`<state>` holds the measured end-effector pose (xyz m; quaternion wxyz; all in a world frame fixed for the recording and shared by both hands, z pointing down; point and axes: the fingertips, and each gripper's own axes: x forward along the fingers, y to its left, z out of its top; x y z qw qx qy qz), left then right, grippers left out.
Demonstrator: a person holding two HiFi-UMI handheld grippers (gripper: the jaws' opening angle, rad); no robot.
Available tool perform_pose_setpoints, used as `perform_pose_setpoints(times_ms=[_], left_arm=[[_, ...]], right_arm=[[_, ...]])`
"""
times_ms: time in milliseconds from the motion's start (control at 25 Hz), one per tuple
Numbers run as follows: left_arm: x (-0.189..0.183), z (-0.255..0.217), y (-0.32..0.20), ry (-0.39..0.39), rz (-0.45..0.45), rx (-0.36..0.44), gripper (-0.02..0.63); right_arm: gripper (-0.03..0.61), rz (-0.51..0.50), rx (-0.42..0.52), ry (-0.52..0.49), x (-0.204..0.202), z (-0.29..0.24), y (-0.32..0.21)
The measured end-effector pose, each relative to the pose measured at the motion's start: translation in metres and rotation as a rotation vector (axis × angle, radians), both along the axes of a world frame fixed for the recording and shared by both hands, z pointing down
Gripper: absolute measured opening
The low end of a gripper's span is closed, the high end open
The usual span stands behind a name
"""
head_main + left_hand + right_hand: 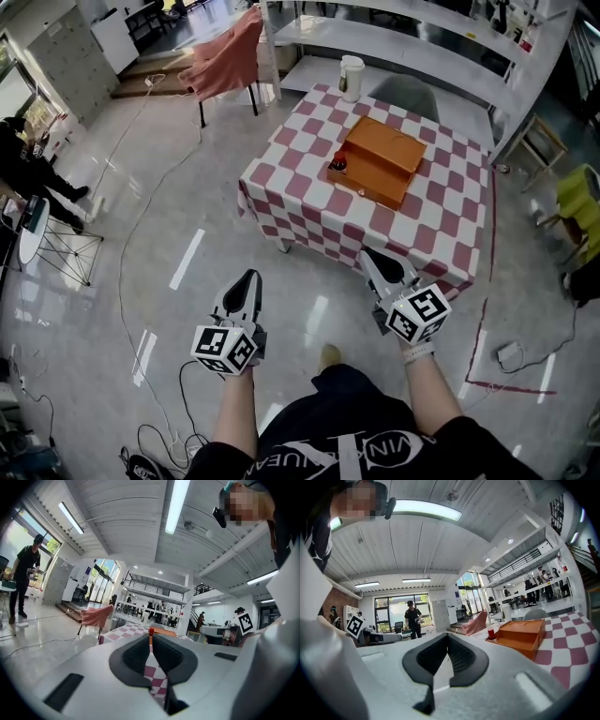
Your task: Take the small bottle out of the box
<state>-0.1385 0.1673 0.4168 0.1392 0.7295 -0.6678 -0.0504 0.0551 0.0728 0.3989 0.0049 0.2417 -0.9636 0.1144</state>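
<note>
The small bottle (339,166), dark with a red cap, stands upright at the left corner of the orange box (382,157), in the upper middle of the head view. I cannot tell whether it sits inside the rim or just against it. The box lies near the middle of a table (309,202) covered with a red-and-white checked cloth. A white jug (351,77) stands at the table's far edge, above the box in the frame. A grey chair (405,94) is just right of the jug.

Both grippers are in the lower half of the head view over the shiny floor, well apart from the box and pointing toward the table. The left gripper (248,279) is lower centre-left. The right gripper (368,257) is lower centre-right, its tip at the cloth's near hem. Each has its jaws pressed together at the tips with nothing between them. In the left gripper view the red cap shows far off, just above the closed tips. In the right gripper view the box and bottle sit to the right of the jaws.

A pink cloth (225,56) hangs over a stand at upper left. A person in black (23,164) is at the left edge, and cables (131,234) trail across the floor.
</note>
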Motion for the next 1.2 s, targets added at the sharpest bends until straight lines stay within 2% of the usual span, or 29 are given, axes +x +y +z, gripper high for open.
perform_pose_setpoints(times_ms=[160,560,920,1200], left_arm=[[-0.002,-0.001,-0.023,-0.009,0.006,-0.001,0.024],[0.012,0.0,-0.065,-0.012,0.032,0.018,0.025],[0.025,0.011,-0.082,-0.01,0.066,-0.015,0.024],[0.016,0.021,-0.102,0.001,0.064,-0.033,0.024]], right_arm=[[0.006,-0.024,-0.007,-0.009,-0.004,0.002,-0.019],[0.006,-0.009,-0.013,-0.014,0.008,0.006,-0.055],[0.006,0.025,-0.066,-0.018,0.022,0.022,-0.068],[0.006,0.023,-0.067,-0.022,0.011,0.024,-0.085]])
